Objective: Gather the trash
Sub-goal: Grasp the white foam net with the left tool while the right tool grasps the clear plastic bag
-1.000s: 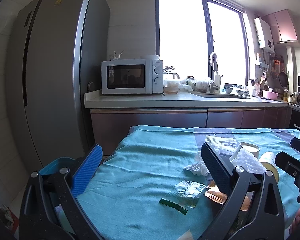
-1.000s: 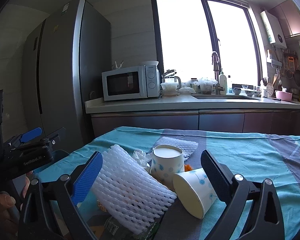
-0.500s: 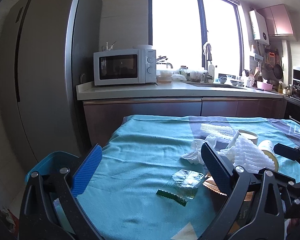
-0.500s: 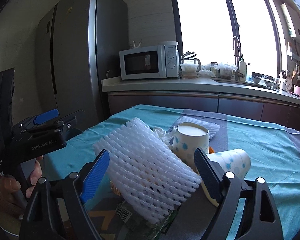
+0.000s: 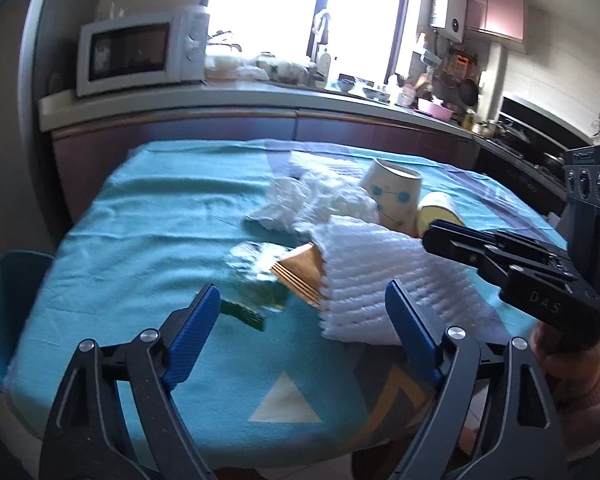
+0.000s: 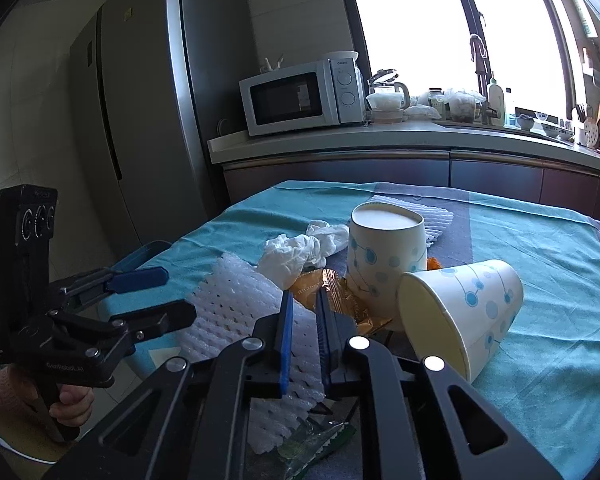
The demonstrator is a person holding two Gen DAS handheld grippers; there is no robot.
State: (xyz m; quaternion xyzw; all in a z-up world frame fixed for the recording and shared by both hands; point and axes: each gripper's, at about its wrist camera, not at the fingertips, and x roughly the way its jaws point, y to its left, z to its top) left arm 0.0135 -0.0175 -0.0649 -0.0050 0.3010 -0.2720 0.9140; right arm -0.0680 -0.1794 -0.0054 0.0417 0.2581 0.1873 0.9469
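Now the right gripper (image 6: 302,322) has its blue pads pinched narrow on the white foam fruit net (image 6: 236,308), which lies flat on the teal cloth-covered table (image 6: 560,280), long axis running away from the fingers. Left gripper (image 5: 300,340) hangs wide and empty nearby, the blue bin (image 5: 4,300) off its left edge. Paper cups crowd the right; leftward looks freer.

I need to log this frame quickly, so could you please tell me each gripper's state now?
Left gripper: open, holding nothing.
Right gripper: shut on the white foam net.
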